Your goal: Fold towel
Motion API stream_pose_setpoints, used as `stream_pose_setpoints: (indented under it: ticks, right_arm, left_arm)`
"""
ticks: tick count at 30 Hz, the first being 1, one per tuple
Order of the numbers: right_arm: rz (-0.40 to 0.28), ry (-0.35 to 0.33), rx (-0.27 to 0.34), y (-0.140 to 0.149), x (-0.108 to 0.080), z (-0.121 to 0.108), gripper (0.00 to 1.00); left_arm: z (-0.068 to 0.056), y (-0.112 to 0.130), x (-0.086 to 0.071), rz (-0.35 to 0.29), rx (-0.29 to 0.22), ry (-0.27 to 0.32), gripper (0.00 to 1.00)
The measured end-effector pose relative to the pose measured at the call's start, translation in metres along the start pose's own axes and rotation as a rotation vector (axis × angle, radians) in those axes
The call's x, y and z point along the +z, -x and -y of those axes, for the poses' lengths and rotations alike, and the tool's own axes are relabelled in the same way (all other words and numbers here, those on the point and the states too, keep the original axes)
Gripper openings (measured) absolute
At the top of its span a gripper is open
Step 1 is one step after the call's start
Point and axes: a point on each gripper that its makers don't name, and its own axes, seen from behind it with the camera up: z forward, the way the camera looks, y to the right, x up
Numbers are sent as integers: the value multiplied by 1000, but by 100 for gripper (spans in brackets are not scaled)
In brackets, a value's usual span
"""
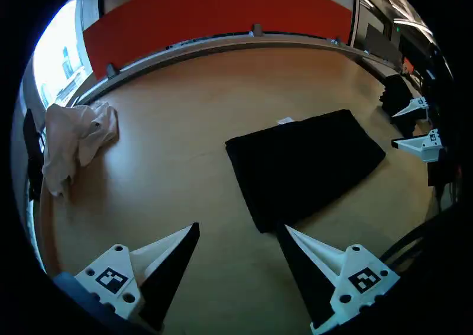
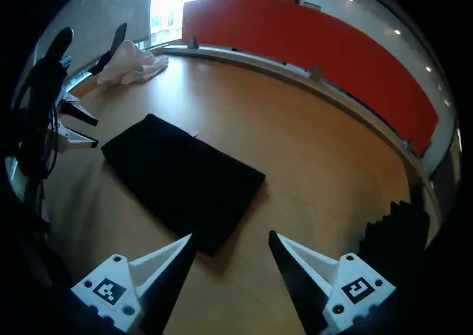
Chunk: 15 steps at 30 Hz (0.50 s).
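Note:
A black towel (image 1: 304, 163) lies flat on the wooden table (image 1: 183, 151), folded into a rectangle with a small white tag at its far edge. My left gripper (image 1: 236, 246) hovers open just short of the towel's near corner, nothing between its fingers. In the right gripper view the same black towel (image 2: 183, 178) lies ahead, and my right gripper (image 2: 230, 246) is open over its near corner, holding nothing. The right gripper (image 1: 414, 128) also shows at the far right of the left gripper view. The left gripper (image 2: 77, 125) appears at the left edge of the right gripper view, held by a hand.
A crumpled cream cloth (image 1: 74, 139) lies at the table's far left corner, seen too as the cream cloth (image 2: 133, 63) by the window. A red partition (image 1: 224, 15) runs along the table's back edge. A dark ribbed object (image 2: 393, 231) sits at the right.

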Motion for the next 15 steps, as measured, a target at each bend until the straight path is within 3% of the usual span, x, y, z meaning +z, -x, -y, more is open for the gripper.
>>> stream_pose_setpoints:
  ticks: [15]
  right_arm:
    - [-5, -35, -35, -3, 5, 3, 91]
  left_arm:
    - [10, 11, -20, -11, -43, -40, 96]
